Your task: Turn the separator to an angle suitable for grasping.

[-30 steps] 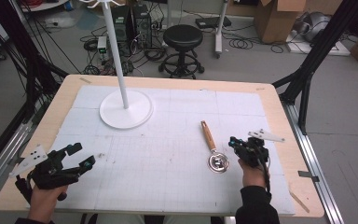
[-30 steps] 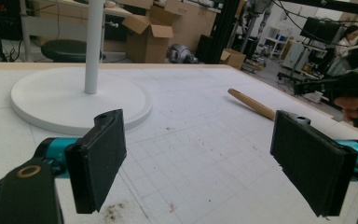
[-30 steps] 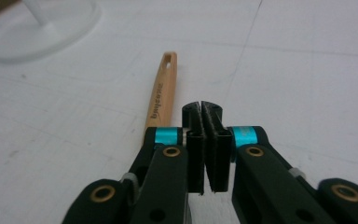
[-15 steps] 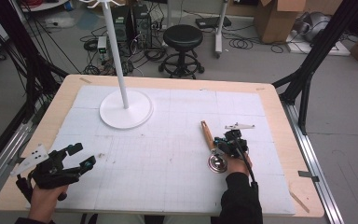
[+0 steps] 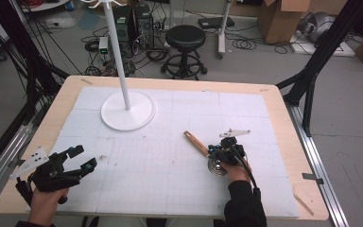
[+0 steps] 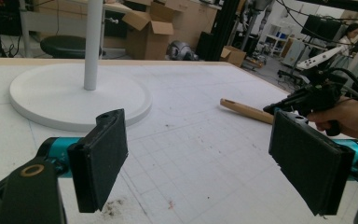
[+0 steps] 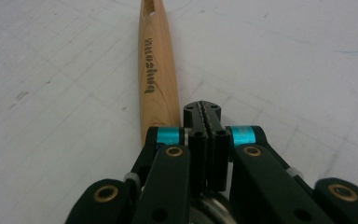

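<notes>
A utensil lies on the white mat right of centre, with a wooden handle (image 5: 196, 143) pointing up-left and a round wire metal head (image 5: 216, 166). My right gripper (image 5: 213, 151) sits low over the place where handle and head meet. In the right gripper view, the right gripper (image 7: 207, 114) has its pads pressed together with nothing visible between them. The handle (image 7: 156, 79) runs ahead just to their left and the metal head (image 7: 205, 212) lies underneath. My left gripper (image 5: 83, 158) rests open at the front left, with nothing between its jaws (image 6: 200, 163).
A white stand with a round base (image 5: 127, 111) and a tall pole (image 5: 118, 52) occupies the back left of the mat. The wooden table edge (image 5: 283, 118) frames the mat. Black frame legs (image 5: 312, 80) rise at the right, and a stool (image 5: 185, 38) stands behind the table.
The right gripper has moved left and down from beside the utensil to directly over it, jaws staying shut. The left gripper has kept still.
</notes>
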Tool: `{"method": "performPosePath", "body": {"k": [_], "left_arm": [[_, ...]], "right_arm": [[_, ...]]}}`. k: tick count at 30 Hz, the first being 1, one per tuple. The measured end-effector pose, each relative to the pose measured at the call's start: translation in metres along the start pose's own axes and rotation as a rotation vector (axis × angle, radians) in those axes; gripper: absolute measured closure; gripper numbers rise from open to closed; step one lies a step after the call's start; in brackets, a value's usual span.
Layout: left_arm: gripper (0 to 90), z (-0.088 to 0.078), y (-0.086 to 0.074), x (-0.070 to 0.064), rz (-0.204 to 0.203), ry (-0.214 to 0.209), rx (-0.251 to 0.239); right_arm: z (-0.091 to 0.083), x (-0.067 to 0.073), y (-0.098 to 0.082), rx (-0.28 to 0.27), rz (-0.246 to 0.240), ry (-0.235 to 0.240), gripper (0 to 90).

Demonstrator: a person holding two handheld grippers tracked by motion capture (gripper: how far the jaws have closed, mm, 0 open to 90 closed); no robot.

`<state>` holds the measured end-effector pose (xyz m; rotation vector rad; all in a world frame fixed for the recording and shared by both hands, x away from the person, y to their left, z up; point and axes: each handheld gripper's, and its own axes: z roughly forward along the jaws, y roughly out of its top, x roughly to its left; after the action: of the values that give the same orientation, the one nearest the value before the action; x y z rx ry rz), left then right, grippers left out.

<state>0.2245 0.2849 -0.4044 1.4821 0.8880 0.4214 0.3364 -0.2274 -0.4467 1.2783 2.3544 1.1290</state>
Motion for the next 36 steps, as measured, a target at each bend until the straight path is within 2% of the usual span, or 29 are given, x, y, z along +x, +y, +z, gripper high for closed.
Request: {"method": "performPosePath", "body": {"k": [9,13,18,19,21,22,23,24,25,29,32,36], "left_arm": [[19.8,0.0,0.0,-0.001,-0.004,-0.002,0.0],[19.8,0.0,0.0,0.0,-0.011,0.001,-0.004],[19.8,0.0,0.0,-0.001,-0.014,0.001,-0.004],[19.8,0.0,0.0,0.0,-0.012,0.001,-0.003],[19.9,0.0,0.0,-0.001,-0.012,0.0,0.0],[19.9,0.0,0.0,-0.001,-0.011,0.0,0.0],[19.9,0.0,0.0,0.0,-0.012,0.001,-0.001],[19.9,0.0,0.0,0.0,-0.011,0.0,0.001],[19.9,0.0,0.0,0.0,-0.012,0.001,0.002],[19.9,0.0,0.0,0.0,-0.019,0.002,-0.003],[19.9,-0.001,0.0,0.0,-0.015,0.001,-0.003],[19.9,-0.001,0.0,0.0,-0.018,0.004,-0.006]], "right_arm": [[-0.007,0.013,-0.011,0.009,-0.059,0.08,89.1],[-0.009,0.016,-0.013,0.014,-0.077,0.092,89.1],[-0.013,0.018,-0.015,0.018,-0.075,0.098,89.0],[-0.014,0.018,-0.014,0.011,-0.071,0.083,89.0],[-0.017,0.018,-0.012,-0.044,-0.036,0.075,89.1],[-0.019,0.02,-0.01,-0.07,-0.034,0.082,89.0],[-0.019,0.023,-0.008,-0.086,-0.043,0.094,89.0],[-0.018,0.033,-0.004,-0.082,-0.079,0.128,89.1],[-0.018,0.033,-0.004,-0.082,-0.079,0.128,89.1],[-0.012,0.051,-0.006,-0.02,-0.135,0.187,89.1],[-0.007,0.056,-0.01,0.063,-0.17,0.158,89.1],[-0.009,0.055,-0.013,0.075,-0.16,0.148,89.1]]}}
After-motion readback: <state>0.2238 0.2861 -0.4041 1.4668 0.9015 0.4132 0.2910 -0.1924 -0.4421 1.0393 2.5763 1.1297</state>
